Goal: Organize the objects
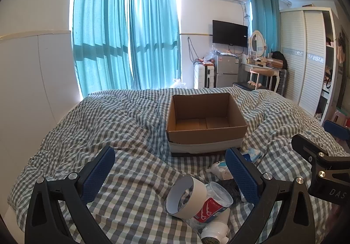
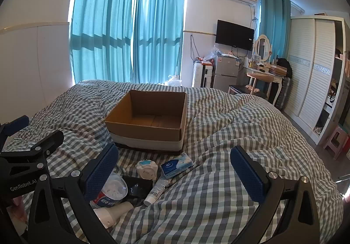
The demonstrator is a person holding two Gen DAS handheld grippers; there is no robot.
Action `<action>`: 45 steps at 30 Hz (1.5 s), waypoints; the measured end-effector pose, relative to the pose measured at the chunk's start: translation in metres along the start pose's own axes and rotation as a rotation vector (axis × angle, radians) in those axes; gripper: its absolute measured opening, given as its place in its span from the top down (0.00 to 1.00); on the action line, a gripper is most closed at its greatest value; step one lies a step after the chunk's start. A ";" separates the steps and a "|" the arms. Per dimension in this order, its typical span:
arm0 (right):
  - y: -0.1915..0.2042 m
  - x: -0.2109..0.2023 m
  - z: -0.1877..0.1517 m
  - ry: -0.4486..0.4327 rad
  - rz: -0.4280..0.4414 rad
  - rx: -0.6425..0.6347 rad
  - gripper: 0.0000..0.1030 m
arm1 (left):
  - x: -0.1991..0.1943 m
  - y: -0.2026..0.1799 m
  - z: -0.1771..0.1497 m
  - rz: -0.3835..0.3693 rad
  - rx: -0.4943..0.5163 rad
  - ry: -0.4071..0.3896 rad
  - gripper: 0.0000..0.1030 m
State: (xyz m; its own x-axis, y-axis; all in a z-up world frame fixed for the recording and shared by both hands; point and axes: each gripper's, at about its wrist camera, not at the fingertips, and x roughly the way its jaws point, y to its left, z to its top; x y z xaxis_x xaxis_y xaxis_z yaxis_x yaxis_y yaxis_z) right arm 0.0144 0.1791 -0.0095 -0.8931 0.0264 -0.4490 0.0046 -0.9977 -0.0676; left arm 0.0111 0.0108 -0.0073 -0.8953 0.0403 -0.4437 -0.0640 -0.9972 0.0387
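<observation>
Left to right across the bed (image 2: pixel 218 130): your left gripper (image 1: pixel 169 174) hovers with its jaws spread wide and nothing between them, above a loose heap of small things on the checked duvet, just in front of the cardboard box (image 2: pixel 148 121).

(a) White tape roll (image 1: pixel 186 193), lying tilted against the clear jar. Probably light and stiff; take it across the outer wall, since the open ring could slip off a pad set at its edge.

(b) Clear jar (image 1: pixel 215 202) with a red label, on its side. It looks like thin, smooth plastic; grip the middle of the body gently, as it may roll or flex.

(c) White bottle (image 2: pixel 113 211), partly hidden beneath the jar; its full shape cannot be told.

(d) Black packet (image 2: pixel 136 186), flat and glossy, hard to pinch off soft bedding.

(e) Small white-and-blue container (image 2: pixel 147 169), rounded; hold it across its sides.

(f) White tube (image 2: pixel 156 189), soft; take it near the cap.

(g) Blue tissue pack (image 2: pixel 177 165), soft and light; squeeze it across the short width.

The cardboard box stands open and appears empty. Your right gripper (image 2: pixel 177 176) likewise has its jaws apart, holding nothing.
</observation>
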 end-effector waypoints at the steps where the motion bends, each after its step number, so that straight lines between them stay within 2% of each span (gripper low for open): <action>1: 0.000 0.000 0.000 0.001 0.001 -0.002 0.00 | 0.001 -0.001 0.000 0.000 0.002 0.002 0.00; 9: 0.006 0.005 -0.007 0.022 0.012 -0.024 0.00 | 0.013 -0.002 -0.008 -0.004 0.017 0.063 0.00; 16: 0.009 0.021 -0.018 0.068 0.015 -0.039 0.00 | 0.041 -0.003 -0.026 -0.017 0.028 0.186 0.00; 21: 0.009 0.037 -0.028 0.114 0.028 -0.044 0.00 | 0.062 -0.007 -0.043 0.003 0.065 0.259 0.00; 27: 0.008 0.059 -0.039 0.168 0.036 -0.045 0.00 | 0.085 -0.012 -0.061 -0.030 0.084 0.337 0.00; 30: 0.006 0.068 -0.043 0.191 0.043 -0.031 0.00 | 0.089 -0.014 -0.064 -0.079 0.092 0.353 0.09; 31: 0.005 0.071 -0.043 0.198 0.046 -0.023 0.00 | 0.090 -0.013 -0.063 -0.096 0.084 0.358 0.18; 32: 0.004 0.073 -0.044 0.204 0.049 -0.017 0.00 | 0.092 -0.010 -0.063 -0.131 0.064 0.370 0.32; 33: 0.003 0.075 -0.045 0.212 0.053 -0.012 0.00 | 0.094 -0.009 -0.063 -0.150 0.054 0.380 0.39; 35: 0.004 0.080 -0.045 0.228 0.056 -0.010 0.00 | 0.097 -0.010 -0.063 -0.205 0.041 0.391 0.63; 36: 0.005 0.082 -0.045 0.234 0.059 -0.012 0.00 | 0.096 -0.012 -0.063 -0.223 0.047 0.389 0.70; 39: 0.010 0.086 -0.046 0.247 0.071 -0.031 0.00 | 0.091 -0.023 -0.063 -0.209 0.107 0.371 0.74; 42: 0.019 0.088 -0.046 0.260 0.081 -0.059 0.00 | 0.087 -0.025 -0.058 -0.201 0.112 0.361 0.77; 45: 0.027 0.092 -0.047 0.282 0.108 -0.070 0.00 | 0.078 -0.020 -0.046 -0.177 0.111 0.317 0.77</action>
State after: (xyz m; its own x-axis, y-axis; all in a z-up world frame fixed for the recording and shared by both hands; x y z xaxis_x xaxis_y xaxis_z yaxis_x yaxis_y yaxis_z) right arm -0.0461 0.1570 -0.0944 -0.7261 -0.0531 -0.6855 0.1319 -0.9893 -0.0630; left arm -0.0372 0.0313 -0.0840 -0.6859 0.1729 -0.7069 -0.2688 -0.9629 0.0254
